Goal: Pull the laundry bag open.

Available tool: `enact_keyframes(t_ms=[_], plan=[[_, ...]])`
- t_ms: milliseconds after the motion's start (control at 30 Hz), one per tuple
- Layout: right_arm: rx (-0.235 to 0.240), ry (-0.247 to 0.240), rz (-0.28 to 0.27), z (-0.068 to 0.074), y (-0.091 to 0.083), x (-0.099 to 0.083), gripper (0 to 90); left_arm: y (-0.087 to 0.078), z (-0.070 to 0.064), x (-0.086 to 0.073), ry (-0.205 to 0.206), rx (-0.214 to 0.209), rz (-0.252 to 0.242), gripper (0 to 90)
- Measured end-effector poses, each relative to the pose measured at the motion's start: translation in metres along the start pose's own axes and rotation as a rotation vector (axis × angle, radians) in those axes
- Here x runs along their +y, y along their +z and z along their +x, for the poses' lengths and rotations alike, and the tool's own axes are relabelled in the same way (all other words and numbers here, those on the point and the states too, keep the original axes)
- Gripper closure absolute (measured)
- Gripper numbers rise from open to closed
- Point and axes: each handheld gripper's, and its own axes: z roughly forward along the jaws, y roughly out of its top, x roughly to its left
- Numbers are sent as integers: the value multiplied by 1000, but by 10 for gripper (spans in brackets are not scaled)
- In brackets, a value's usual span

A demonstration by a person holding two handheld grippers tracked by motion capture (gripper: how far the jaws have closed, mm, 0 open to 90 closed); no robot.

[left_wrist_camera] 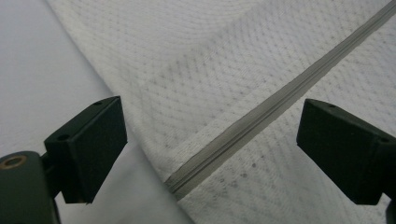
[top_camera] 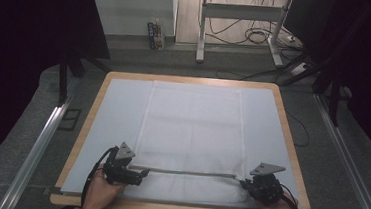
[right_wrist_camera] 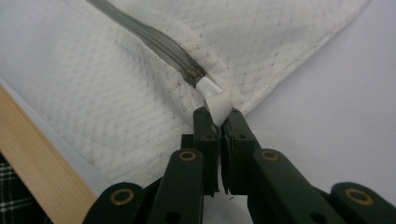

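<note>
My right gripper [right_wrist_camera: 218,122] is clamped on the white zipper pull [right_wrist_camera: 215,100] at the mesh laundry bag's [top_camera: 191,130] 4 o'clock corner; my left gripper [left_wrist_camera: 210,140] gapes over the zipper's [top_camera: 188,173] 8 o'clock end, gripping nothing. The zipper looks closed full-length, so I judge unzipping hasn't begun.

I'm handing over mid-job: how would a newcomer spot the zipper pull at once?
Start at the white mesh bag lying flat on the table and follow its grey zipper along the near edge to its right end. There the right gripper pinches the zipper pull, a small ribbed white tab, unlike the grey teeth beside it.
</note>
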Motion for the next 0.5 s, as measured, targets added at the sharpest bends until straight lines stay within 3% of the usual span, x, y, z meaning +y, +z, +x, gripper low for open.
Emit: enact_keyframes(t_ms=[133,267,433,467,500], plan=[[10,-20,-102,-2,-12,2,853,2,-4,4,-2,-29,-7,82],[11,-41,-121,-2,-14,2,853,3,-8,10,-6,-74,-24,56],[12,-64,-174,0,-20,4,855,7,-21,30,28,-155,-68,25],[12,-71,-180,0,-21,4,856,11,-28,40,40,-180,-73,29],[12,-71,-180,0,-21,4,856,11,-28,40,40,-180,-73,37]])
